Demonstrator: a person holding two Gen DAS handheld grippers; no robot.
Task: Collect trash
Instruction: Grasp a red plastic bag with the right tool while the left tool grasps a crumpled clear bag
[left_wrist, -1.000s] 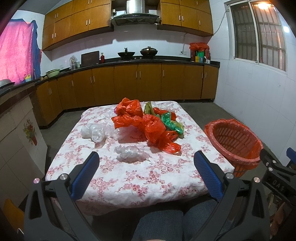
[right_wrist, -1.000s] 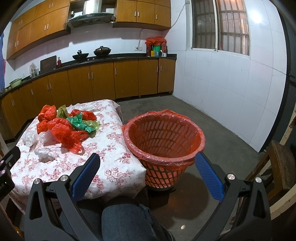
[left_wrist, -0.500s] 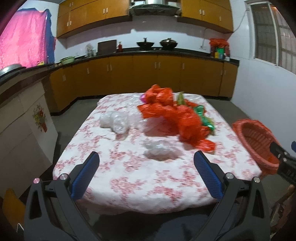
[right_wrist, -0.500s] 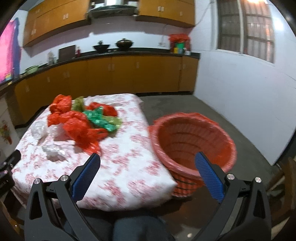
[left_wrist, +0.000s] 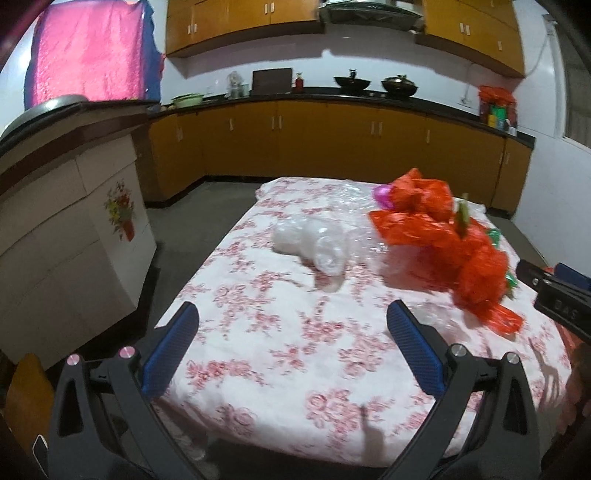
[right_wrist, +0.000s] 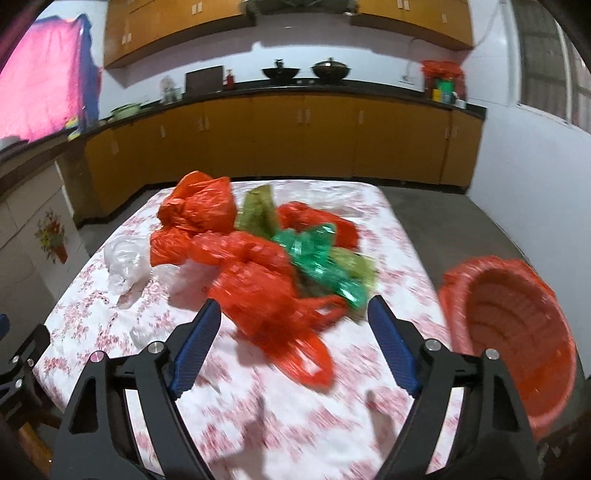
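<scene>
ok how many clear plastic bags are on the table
3 that I can make out: one crumpled bag left of the red pile, a flatter one at the far end, and one near the front edge. More may be hidden under the red bags.

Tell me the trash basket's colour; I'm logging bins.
Orange-red basket, clearest in the right wrist view.

Bags (right_wrist: 255, 273) piled on table (right_wrist: 295, 417); basket (right_wrist: 517, 332) right of table; counter (right_wrist: 332, 88) behind.

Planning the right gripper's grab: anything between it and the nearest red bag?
Nothing visible. The right gripper is open, and the red bag lies right ahead on the table, between its fingertips in the right wrist view.
</scene>
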